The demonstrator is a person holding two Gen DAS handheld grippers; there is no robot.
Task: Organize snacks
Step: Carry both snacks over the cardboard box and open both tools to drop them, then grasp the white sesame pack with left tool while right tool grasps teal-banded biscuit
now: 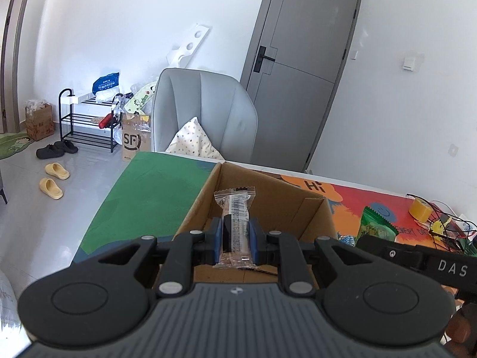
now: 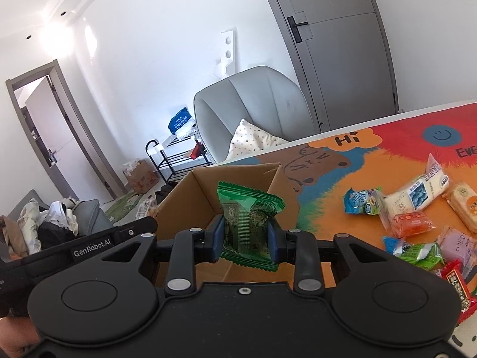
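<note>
left hand-held gripper (image 1: 235,235) pinching clear snack bar (image 1: 235,223) | right hand-held gripper (image 2: 246,235) pinching green packet (image 2: 247,223) (both over cardboard box (image 2: 179,200))

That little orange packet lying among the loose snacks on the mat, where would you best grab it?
Grip the orange packet across its plump middle, coming from above: it lies flat, and its crimped ends are thin. Neighbouring wrappers crowd it on several sides, so a sideways approach looks awkward.

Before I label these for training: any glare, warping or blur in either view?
Left wrist: sharp, even daylight; the fisheye bows the door and darkens the corners. Right wrist: a ceiling glare blows out the upper left; the doorframe curves; snacks stay sharp.
</note>
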